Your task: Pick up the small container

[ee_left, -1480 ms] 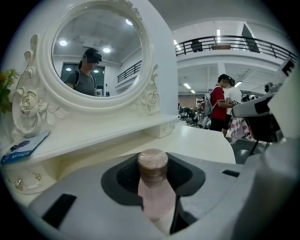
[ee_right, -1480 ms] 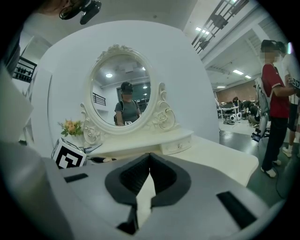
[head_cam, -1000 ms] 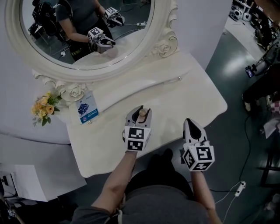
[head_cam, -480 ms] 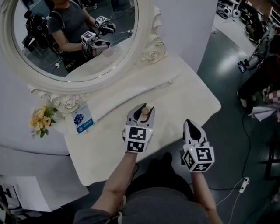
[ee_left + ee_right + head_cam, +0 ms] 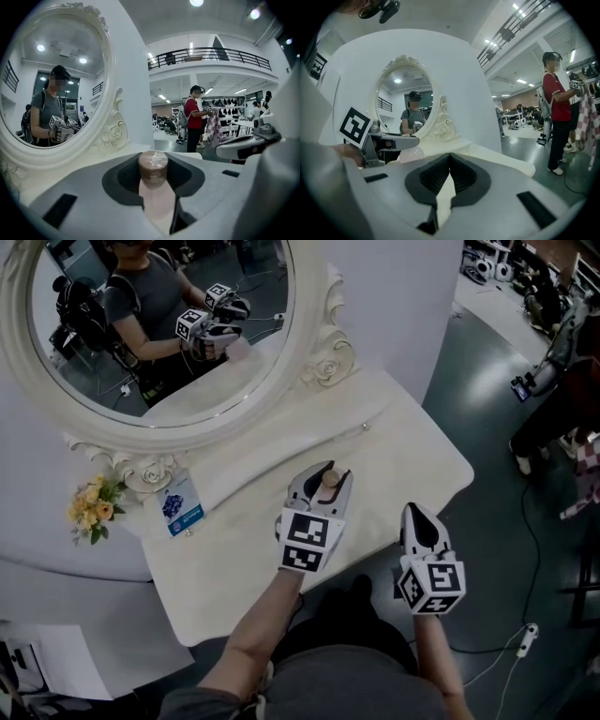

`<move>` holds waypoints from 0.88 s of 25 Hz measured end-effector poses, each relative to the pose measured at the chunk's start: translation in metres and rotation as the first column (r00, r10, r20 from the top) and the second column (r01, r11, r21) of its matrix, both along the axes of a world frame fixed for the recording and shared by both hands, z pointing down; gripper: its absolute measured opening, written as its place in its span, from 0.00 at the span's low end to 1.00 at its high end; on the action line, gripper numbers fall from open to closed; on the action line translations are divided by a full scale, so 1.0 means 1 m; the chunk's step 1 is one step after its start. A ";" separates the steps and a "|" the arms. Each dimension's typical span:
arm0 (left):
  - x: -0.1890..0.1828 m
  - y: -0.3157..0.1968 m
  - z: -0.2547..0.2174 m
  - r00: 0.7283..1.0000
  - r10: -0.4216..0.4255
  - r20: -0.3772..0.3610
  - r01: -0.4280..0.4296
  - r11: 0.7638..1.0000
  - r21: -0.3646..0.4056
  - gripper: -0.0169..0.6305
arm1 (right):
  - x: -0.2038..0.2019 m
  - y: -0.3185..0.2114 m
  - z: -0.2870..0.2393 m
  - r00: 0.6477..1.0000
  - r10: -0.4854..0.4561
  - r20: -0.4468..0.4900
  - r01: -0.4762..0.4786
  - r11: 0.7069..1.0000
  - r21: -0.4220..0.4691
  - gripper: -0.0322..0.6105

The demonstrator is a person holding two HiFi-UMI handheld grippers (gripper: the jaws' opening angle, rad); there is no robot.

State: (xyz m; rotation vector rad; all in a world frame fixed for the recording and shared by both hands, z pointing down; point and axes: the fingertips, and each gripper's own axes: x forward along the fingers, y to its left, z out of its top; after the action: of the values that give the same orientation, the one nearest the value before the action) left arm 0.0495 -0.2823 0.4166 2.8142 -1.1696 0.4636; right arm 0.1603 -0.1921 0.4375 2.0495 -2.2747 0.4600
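The small container (image 5: 329, 480), a pale pink tube with a brown round cap, sits upright between the jaws of my left gripper (image 5: 324, 486), above the white vanity table (image 5: 412, 451). In the left gripper view the container (image 5: 153, 169) fills the gap of that gripper (image 5: 153, 183), and both pads press on its sides. My right gripper (image 5: 419, 517) hangs off the table's front edge, to the right of the left one. Its jaws meet with nothing between them in the right gripper view (image 5: 449, 177), where the left gripper (image 5: 386, 140) and the pink container (image 5: 410, 153) show at the left.
An oval mirror (image 5: 159, 324) in a carved white frame stands at the table's back and reflects the person and both grippers. A small bouquet (image 5: 94, 507) and a blue tag (image 5: 182, 505) sit at the back left. People stand on the grey floor (image 5: 506, 409) to the right.
My left gripper has drifted slightly to the right with the container still in it. The right gripper has stayed about where it was.
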 end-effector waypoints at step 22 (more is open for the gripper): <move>0.021 0.006 -0.030 0.996 0.085 -0.028 -0.084 0.996 0.018 0.22 | 0.017 0.004 -0.008 0.997 0.074 -0.009 -0.074 0.997 0.028 0.05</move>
State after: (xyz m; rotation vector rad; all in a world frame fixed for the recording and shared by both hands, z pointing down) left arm 0.0709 -0.2766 0.3862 2.8838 -1.0576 0.4187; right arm 0.1771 -0.1884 0.4297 2.1506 -2.2184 0.4237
